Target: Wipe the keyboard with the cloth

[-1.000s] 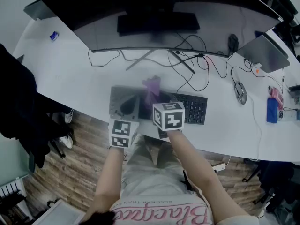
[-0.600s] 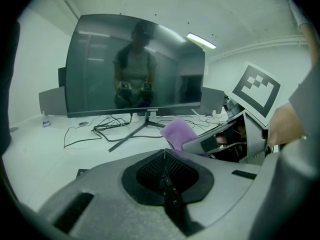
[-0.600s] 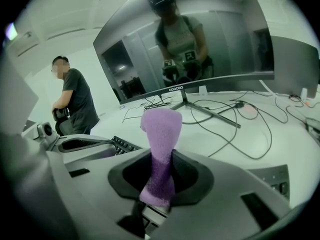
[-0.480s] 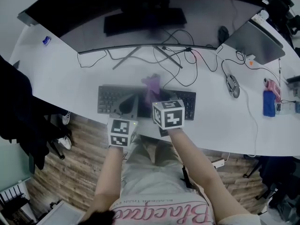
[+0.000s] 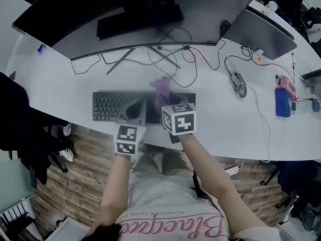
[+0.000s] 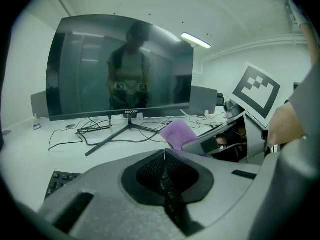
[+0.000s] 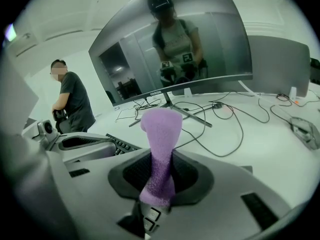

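Head view: your left tongs (image 5: 136, 108) and right tongs (image 5: 161, 95) sit side by side over the dark keyboard (image 5: 107, 106). The keyboard runs out to the left of the left tongs, and only a short end shows to the right of the right tongs. The purple cloth (image 5: 161, 88) pokes out ahead of the right tongs' tips. Loose cables (image 5: 193, 64) lie on the white desk (image 5: 225, 124) beyond both tongs. A long forward stroke could snag them.

Left gripper view: the jaws are pressed together with nothing between them. Keys show low to their left, and the cloth and the right tongs are just to their right. Whether these tongs press on the keyboard cannot be told. If they do not, the board may slide as you wipe. With the two so close, a sideways stroke could knock them together.

Right gripper view: the jaws pinch the cloth by its lower end, and the rest stands up as a narrow roll. Held this way, little fabric would meet the keys. The hard jaw tips might scrape the keys instead, or drag could pull the cloth free.
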`<act>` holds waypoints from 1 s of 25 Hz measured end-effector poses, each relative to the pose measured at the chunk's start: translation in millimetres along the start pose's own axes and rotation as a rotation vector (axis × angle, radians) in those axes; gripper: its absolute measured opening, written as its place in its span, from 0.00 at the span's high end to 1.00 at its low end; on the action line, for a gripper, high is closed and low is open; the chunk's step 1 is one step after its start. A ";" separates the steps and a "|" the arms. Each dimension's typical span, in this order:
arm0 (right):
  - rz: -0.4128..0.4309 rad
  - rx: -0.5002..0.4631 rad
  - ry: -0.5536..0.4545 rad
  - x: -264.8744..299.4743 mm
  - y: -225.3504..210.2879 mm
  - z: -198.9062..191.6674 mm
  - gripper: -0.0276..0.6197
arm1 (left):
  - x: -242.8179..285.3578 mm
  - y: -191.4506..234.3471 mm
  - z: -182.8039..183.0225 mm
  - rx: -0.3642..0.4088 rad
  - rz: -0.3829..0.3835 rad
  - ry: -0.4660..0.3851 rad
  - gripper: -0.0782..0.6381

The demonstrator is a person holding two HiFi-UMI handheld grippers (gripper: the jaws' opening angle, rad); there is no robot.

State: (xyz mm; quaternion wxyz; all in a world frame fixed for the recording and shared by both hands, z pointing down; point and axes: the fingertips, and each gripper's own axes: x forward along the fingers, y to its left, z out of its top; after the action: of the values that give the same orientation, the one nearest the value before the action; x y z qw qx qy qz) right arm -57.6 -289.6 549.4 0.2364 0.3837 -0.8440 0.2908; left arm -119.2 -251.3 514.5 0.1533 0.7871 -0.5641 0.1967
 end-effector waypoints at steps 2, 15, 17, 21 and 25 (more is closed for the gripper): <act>-0.003 0.000 0.000 -4.5 -6.8 -1.0 0.82 | 3.3 -7.8 1.9 0.002 -0.006 -0.003 0.88; -0.037 -0.003 0.005 -32.6 -54.3 -6.2 0.82 | 25.8 -49.2 14.4 0.029 -0.048 -0.009 0.88; -0.043 -0.001 0.006 -37.3 -61.4 -7.4 0.82 | 29.0 -56.5 15.5 0.036 -0.058 -0.007 0.88; -0.050 0.010 0.000 -44.6 -75.9 -8.7 0.82 | 36.0 -67.2 16.6 0.047 -0.071 -0.005 0.88; -0.063 0.010 -0.002 -52.6 -89.5 -10.6 0.82 | 40.0 -73.9 17.3 0.043 -0.072 -0.009 0.88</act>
State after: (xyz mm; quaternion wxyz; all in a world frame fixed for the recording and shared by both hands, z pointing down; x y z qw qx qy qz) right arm 45.8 -303.7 552.0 0.2427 0.4117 -0.8302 0.2871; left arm -35.4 -269.1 517.3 0.1408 0.8109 -0.5317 0.1998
